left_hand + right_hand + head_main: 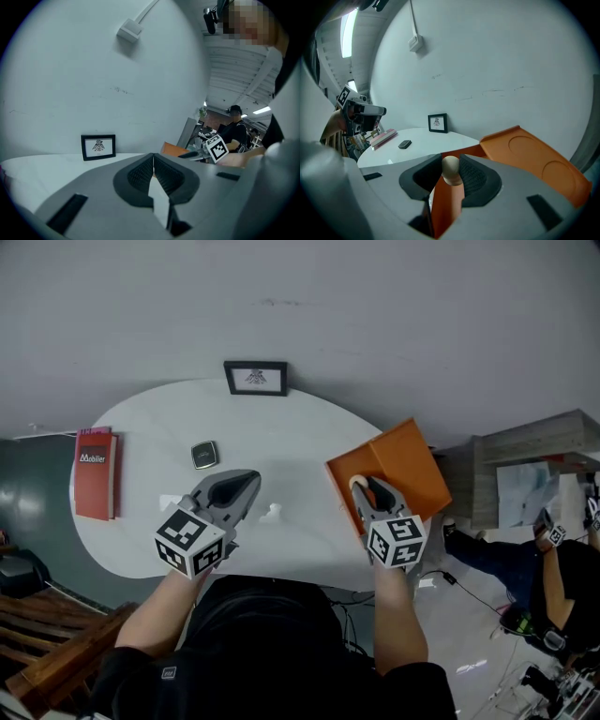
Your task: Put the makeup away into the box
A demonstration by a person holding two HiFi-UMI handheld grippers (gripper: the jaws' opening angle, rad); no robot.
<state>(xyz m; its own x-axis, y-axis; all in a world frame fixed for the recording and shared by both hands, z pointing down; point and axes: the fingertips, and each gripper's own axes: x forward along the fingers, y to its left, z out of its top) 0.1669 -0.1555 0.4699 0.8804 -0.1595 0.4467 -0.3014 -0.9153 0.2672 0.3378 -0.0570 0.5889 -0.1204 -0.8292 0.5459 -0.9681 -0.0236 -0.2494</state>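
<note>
An orange box [412, 465] lies open at the table's right edge, and its lid [534, 157] shows round hollows. My right gripper [364, 486] hangs over the box's near left corner, shut on a beige egg-shaped makeup sponge [451, 169] whose rounded end sticks out between the pads. My left gripper [251, 480] is over the middle of the white table [300, 437], shut with nothing between its pads [161, 176]. A dark square compact [203, 455] lies on the table beyond it, apart from it. A small white item [272, 514] lies between the two grippers.
A black picture frame [255, 377] stands at the table's back edge against the wall. A red book [94, 472] lies at the far left. A grey cabinet [525, 451] and a seated person [562, 587] are to the right of the table.
</note>
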